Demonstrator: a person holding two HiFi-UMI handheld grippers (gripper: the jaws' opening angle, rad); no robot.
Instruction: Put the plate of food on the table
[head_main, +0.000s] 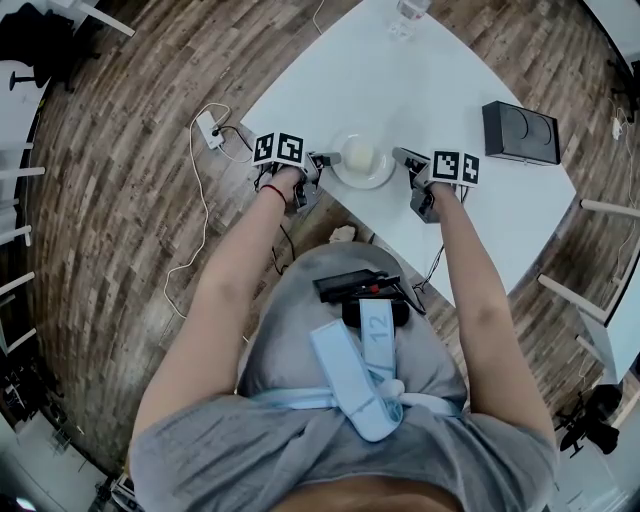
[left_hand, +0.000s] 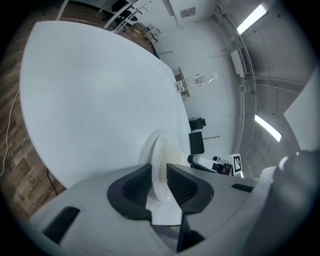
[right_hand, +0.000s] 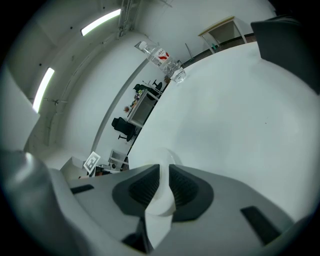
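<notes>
A white plate (head_main: 381, 178) with a pale mound of food (head_main: 358, 155) rests on the white table (head_main: 430, 80), near its front edge. My left gripper (head_main: 328, 160) is at the plate's left rim. In the left gripper view its jaws stand slightly apart around the rim (left_hand: 159, 162), and the pads do not clearly press on it, so the left gripper (left_hand: 159, 182) is open. My right gripper (head_main: 401, 156) is at the plate's right rim. In the right gripper view the right gripper (right_hand: 164, 186) is shut on the thin rim (right_hand: 165, 156).
A black box (head_main: 520, 132) sits on the table to the right of the plate. A clear water bottle (head_main: 408, 15) lies at the far end. A power strip with cables (head_main: 210, 128) lies on the wooden floor to the left. The table edge runs just in front of the plate.
</notes>
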